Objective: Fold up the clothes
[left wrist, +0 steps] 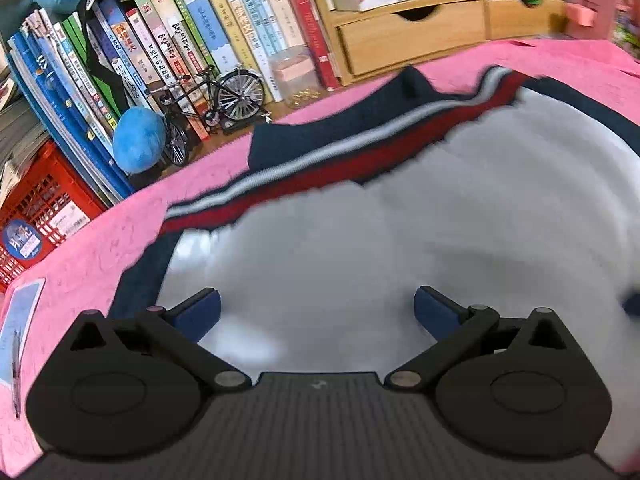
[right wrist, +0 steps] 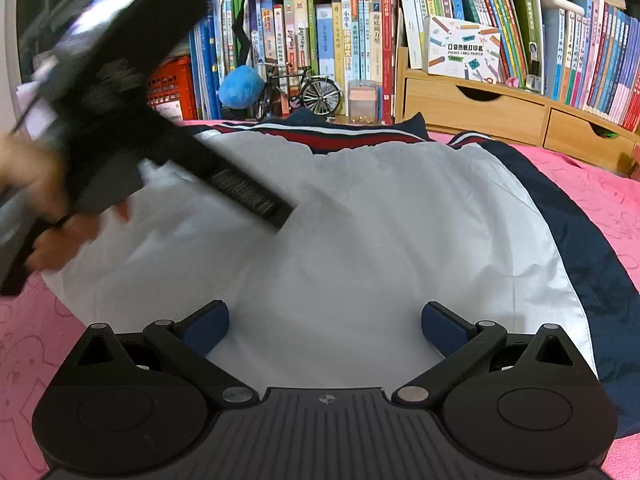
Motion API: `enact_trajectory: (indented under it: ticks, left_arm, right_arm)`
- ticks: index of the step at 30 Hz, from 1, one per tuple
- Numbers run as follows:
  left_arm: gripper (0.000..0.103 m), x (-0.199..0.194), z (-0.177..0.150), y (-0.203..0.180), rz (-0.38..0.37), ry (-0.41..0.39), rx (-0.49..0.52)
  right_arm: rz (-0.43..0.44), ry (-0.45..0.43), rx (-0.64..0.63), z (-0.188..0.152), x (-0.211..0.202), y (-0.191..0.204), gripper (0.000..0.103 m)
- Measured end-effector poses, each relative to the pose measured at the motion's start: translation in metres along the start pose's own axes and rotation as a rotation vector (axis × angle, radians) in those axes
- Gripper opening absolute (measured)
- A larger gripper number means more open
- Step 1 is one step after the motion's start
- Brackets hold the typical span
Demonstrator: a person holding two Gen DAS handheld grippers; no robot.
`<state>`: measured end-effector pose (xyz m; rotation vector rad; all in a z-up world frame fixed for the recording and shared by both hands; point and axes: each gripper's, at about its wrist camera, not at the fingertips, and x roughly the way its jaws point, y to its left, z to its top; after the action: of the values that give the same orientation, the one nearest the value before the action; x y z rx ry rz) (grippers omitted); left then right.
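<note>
The jacket (right wrist: 360,216), white with navy and red trim, is lying spread flat on the pink-covered desk (right wrist: 592,184), in front of a row of books (right wrist: 344,40). The left claw (left wrist: 316,312) is hovering over the white cloth with its jaws wide apart, gripping nothing. The right claw (right wrist: 324,326) is likewise gaping over the white panel, empty. A hand (right wrist: 60,236) is holding the left tool, blurred.
</note>
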<state>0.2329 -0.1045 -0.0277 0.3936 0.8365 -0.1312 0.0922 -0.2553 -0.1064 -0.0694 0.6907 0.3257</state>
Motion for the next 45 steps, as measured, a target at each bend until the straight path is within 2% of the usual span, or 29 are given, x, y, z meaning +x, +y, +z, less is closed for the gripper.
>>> enact_trajectory:
  ticks: [4, 7, 9, 11, 13, 17, 20, 22, 25, 29, 32, 33, 36, 39, 41, 43, 45]
  left_arm:
    - [0.103, 0.028, 0.029, 0.014, 0.039, 0.04, -0.1]
    - [0.103, 0.036, 0.031, 0.028, -0.003, 0.071, -0.209]
    - [0.103, 0.03, 0.025, 0.03, 0.015, 0.07, -0.194]
    - [0.103, 0.011, 0.012, 0.029, 0.043, 0.049, -0.156]
    - [0.103, -0.017, -0.011, 0.029, 0.026, -0.022, -0.135]
    - [0.103, -0.06, -0.066, 0.042, 0.002, -0.081, -0.168]
    - [0.103, -0.067, -0.111, 0.057, 0.062, -0.055, -0.185]
    - [0.103, -0.068, -0.13, 0.063, 0.129, -0.039, -0.177]
    - [0.103, -0.077, -0.148, 0.076, 0.19, -0.034, -0.21]
    - [0.103, -0.087, -0.153, 0.084, 0.256, -0.03, -0.222]
    - [0.103, -0.098, -0.149, 0.075, 0.298, -0.069, -0.201]
    - [0.103, -0.103, -0.147, 0.072, 0.301, -0.085, -0.197]
    - [0.103, -0.118, -0.142, 0.058, 0.187, -0.167, -0.223]
    - [0.103, -0.113, -0.134, 0.045, 0.134, -0.191, -0.215]
    - [0.103, -0.099, -0.131, 0.039, 0.143, -0.168, -0.196]
    - [0.103, -0.086, -0.132, 0.037, 0.166, -0.131, -0.181]
    - [0.103, -0.078, -0.14, 0.039, 0.179, -0.133, -0.174]
  right_arm:
    - [0.002, -0.001, 0.0, 0.0, 0.0, 0.001, 0.103]
    - [0.003, -0.001, 0.001, -0.001, 0.0, 0.001, 0.103]
    - [0.004, -0.001, 0.001, -0.001, 0.001, 0.001, 0.103]
    - [0.004, -0.001, 0.001, -0.001, 0.001, 0.001, 0.103]
    - [0.004, -0.001, 0.002, -0.001, 0.001, 0.001, 0.103]
    - [0.004, -0.002, 0.001, -0.001, 0.001, 0.002, 0.103]
    - [0.005, -0.002, 0.001, -0.001, 0.001, 0.002, 0.103]
    - [0.005, -0.002, 0.001, -0.001, 0.001, 0.002, 0.103]
    - [0.007, -0.002, 0.0, -0.001, 0.001, 0.001, 0.103]
    - [0.005, -0.003, 0.0, -0.001, 0.002, 0.001, 0.103]
    - [-0.002, -0.004, 0.003, -0.001, 0.002, 0.003, 0.103]
    - [-0.005, -0.004, 0.004, -0.001, 0.002, 0.003, 0.103]
    - [-0.027, -0.003, 0.011, 0.0, 0.001, 0.007, 0.103]
    - [-0.011, -0.02, 0.018, 0.001, -0.007, 0.015, 0.103]
    - [0.016, -0.034, -0.013, 0.002, -0.013, 0.019, 0.103]
    - [-0.024, -0.038, -0.055, 0.0, -0.018, 0.013, 0.103]
    - [-0.076, -0.019, -0.021, -0.004, -0.019, -0.014, 0.103]
